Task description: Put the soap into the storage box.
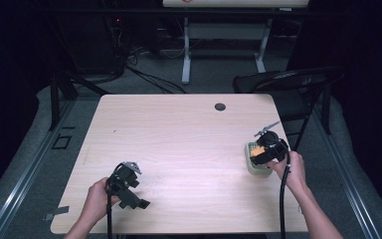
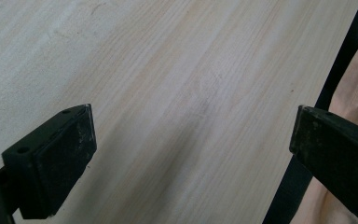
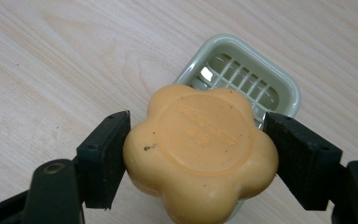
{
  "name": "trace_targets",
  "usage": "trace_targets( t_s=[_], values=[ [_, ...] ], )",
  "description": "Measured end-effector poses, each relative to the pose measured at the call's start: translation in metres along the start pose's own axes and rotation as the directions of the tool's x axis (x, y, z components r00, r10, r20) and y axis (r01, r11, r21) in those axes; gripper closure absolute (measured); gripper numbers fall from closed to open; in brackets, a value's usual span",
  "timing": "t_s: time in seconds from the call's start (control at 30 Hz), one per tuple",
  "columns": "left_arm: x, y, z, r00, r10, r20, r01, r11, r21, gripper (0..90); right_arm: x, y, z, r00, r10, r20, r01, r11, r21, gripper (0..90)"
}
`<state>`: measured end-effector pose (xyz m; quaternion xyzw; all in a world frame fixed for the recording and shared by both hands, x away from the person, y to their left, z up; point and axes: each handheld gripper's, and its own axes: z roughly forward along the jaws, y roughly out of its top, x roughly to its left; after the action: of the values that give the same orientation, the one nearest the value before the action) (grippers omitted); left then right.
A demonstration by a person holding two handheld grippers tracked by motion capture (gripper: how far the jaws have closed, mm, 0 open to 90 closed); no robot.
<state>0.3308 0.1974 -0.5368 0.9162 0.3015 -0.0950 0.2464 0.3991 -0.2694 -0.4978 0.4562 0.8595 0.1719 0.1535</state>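
Your bench [image 1: 179, 144] fills the middle of the high view — a pale wood-grain top with a small dark round grommet [image 1: 220, 106] near its far edge. Around it the room is dark: grey floor, a black folding chair [image 1: 288, 84] at the upper right just beyond the bench's far right corner, the white legs of another table [image 1: 224, 45] at the top centre, and loose cables [image 1: 149, 74] on the floor at the upper left.

Your left tool [image 1: 138, 201] sits low near the lower left of the bench, its jaws spread wide with nothing between them; in the left gripper view they frame bare wood [image 2: 177, 93].

Your right tool [image 1: 255, 152] is at the right edge of the bench — its jaws are clamped on either side of an orange flower-shaped soap [image 3: 200, 149]. The soap is held just above a pale green soap dish [image 3: 284, 88] with a slotted grid floor, which stands on the bench beneath it.
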Motion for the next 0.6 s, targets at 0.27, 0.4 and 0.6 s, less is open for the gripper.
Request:
trace_targets(
  t_s=[0.27,0.4,0.6],
  values=[
    [0.0,0.0,0.0,0.9999,0.001,-0.014,-0.001,1.0,0.0,0.7,-0.004,0.002,0.004,0.9999,0.012,0.002,-0.012,1.0,0.0,24.9],
    [0.0,-0.001,0.0,1.0,0.0,-0.001,0.0,1.0,0.001,0.6,-0.006,0.003,0.006,0.9998,0.016,0.009,-0.016,1.0,0.007,24.9],
    [0.001,-0.002,-0.001,1.0,-0.004,-0.002,0.004,1.0,0.001,0.6,-0.008,0.003,0.011,0.9994,0.033,0.011,-0.033,0.999,-0.007,24.9]
  ],
)
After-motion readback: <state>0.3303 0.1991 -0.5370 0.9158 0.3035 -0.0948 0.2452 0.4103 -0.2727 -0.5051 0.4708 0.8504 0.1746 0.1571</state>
